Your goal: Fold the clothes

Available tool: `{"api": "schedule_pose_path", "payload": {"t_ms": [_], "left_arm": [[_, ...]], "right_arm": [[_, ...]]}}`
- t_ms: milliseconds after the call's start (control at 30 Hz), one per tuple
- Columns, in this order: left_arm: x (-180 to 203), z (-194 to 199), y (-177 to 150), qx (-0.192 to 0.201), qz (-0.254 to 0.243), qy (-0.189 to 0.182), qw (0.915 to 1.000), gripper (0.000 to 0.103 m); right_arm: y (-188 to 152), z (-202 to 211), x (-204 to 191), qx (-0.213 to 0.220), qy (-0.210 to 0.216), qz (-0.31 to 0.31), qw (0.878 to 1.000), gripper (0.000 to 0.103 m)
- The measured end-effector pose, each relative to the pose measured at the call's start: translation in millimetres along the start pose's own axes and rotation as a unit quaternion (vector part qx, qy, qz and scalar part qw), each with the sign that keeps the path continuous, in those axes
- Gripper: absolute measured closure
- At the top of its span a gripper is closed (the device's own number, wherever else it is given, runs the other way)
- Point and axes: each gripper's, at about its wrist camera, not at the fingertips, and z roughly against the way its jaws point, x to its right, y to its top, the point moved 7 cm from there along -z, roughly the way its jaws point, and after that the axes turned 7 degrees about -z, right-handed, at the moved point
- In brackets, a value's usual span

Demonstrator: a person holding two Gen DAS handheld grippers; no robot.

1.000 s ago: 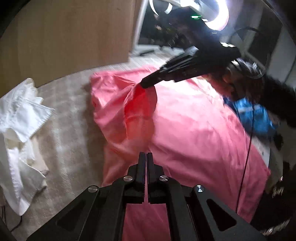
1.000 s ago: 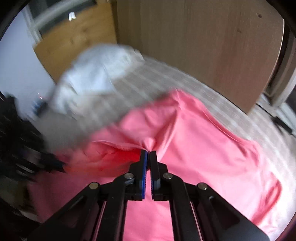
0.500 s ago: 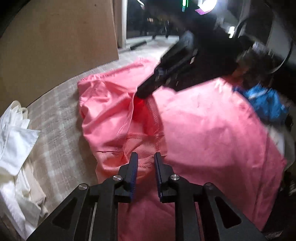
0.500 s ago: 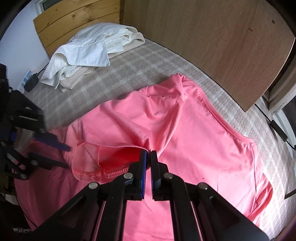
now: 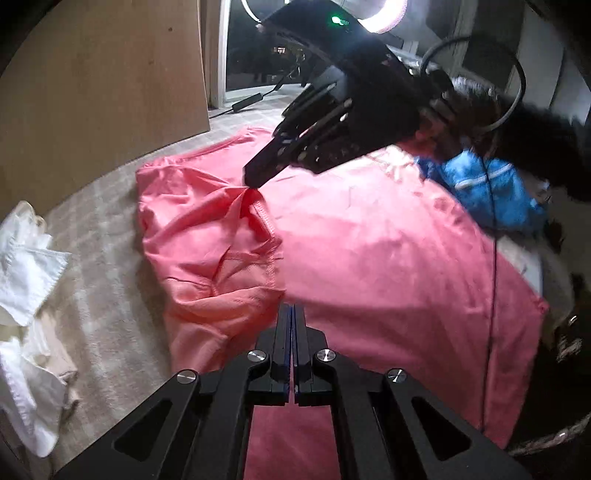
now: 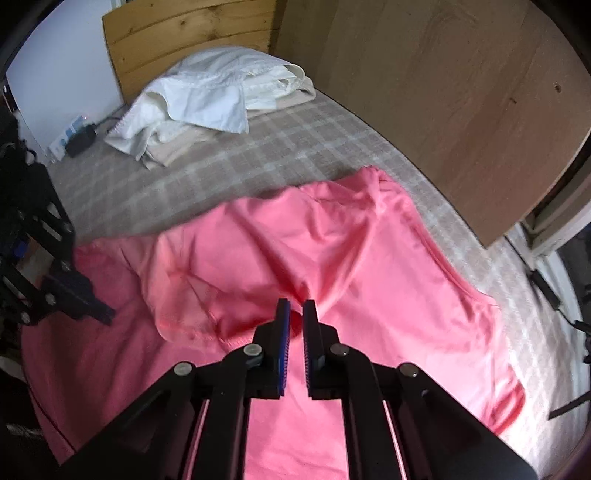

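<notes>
A pink shirt (image 5: 369,258) (image 6: 295,240) lies spread on the checked bed cover (image 6: 258,158), with one side folded over onto its body. My left gripper (image 5: 291,308) (image 6: 107,317) is shut, its tips low at the near hem of that folded flap. I see no cloth between its fingers. My right gripper (image 6: 295,314) (image 5: 251,181) stands over the flap's far hem with a narrow gap between its jaws. The fabric gathers in a small ridge right at its tips.
A heap of white clothes (image 5: 26,258) (image 6: 207,96) lies by the wooden headboard (image 6: 184,26). A wooden panel (image 6: 443,92) runs along the bed's far side. A blue garment (image 5: 491,192) sits beyond the shirt, and a black cable (image 5: 491,295) hangs across it.
The right gripper's jaws have parted slightly and the lifted flap has sunk onto the shirt. The left gripper, open half a second ago, has shut again near the flap's hem.
</notes>
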Motion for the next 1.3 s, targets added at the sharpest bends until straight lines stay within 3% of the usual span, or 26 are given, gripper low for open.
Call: {"api": "schedule_pose_path", "payload": {"t_ms": [100, 233, 367, 533, 600, 633, 667, 867, 967, 1000, 1100, 1133, 1167, 1233, 1267, 1300], "left_arm": [[-9, 1, 4, 0.001, 0.011, 0.015, 0.9998, 0.096], [-20, -12, 7, -0.001, 0.008, 0.015, 0.9998, 0.088], [-28, -9, -10, -0.018, 0.039, -0.005, 0.9991, 0.088], [-40, -4, -22, -0.023, 0.058, 0.004, 0.9980, 0.088], [-43, -4, -23, -0.024, 0.061, 0.008, 0.9978, 0.088], [-44, -4, -24, -0.025, 0.062, 0.010, 0.9977, 0.088], [-45, -3, -25, -0.025, 0.063, 0.012, 0.9976, 0.088], [-30, 8, -8, 0.004, 0.033, 0.011, 0.9994, 0.087], [-24, 0, 7, 0.007, 0.017, 0.005, 0.9998, 0.073], [-24, -6, 10, 0.003, 0.011, 0.002, 0.9999, 0.072], [-24, -24, 9, -0.024, -0.016, 0.017, 0.9994, 0.072], [-25, -27, 8, -0.026, -0.016, 0.020, 0.9993, 0.072], [-26, -30, 7, -0.029, -0.016, 0.023, 0.9992, 0.073], [-29, -36, 5, -0.035, -0.016, 0.030, 0.9988, 0.084], [-30, -37, 4, -0.036, -0.015, 0.032, 0.9987, 0.101], [-30, -33, 5, -0.029, -0.010, 0.030, 0.9991, 0.101]], "right_arm": [[1, 2, -7, 0.002, 0.013, 0.018, 1.000, 0.089], [6, -3, -24, 0.002, 0.022, 0.062, 0.998, 0.069], [4, -11, -49, -0.005, 0.063, 0.109, 0.992, 0.069], [6, -36, -61, -0.012, 0.044, 0.151, 0.988, 0.069], [7, -42, -63, -0.015, 0.045, 0.156, 0.987, 0.071], [8, -43, -61, -0.017, 0.041, 0.154, 0.987, 0.090], [9, -42, -58, -0.021, 0.043, 0.144, 0.988, 0.102], [15, -6, -35, -0.010, 0.086, 0.097, 0.992, 0.101], [10, -14, -34, -0.022, 0.064, 0.113, 0.991, 0.101], [8, -17, -34, -0.026, 0.063, 0.114, 0.991, 0.101], [4, -16, -32, -0.027, 0.065, 0.109, 0.991, 0.101], [2, -13, -27, -0.026, 0.061, 0.105, 0.992, 0.098], [0, -11, -22, -0.025, 0.057, 0.100, 0.993, 0.088], [-3, -5, -12, -0.018, 0.049, 0.089, 0.995, 0.076], [-5, -4, -9, -0.016, 0.045, 0.085, 0.995, 0.075], [-6, -3, -6, -0.016, 0.041, 0.081, 0.996, 0.075]]}}
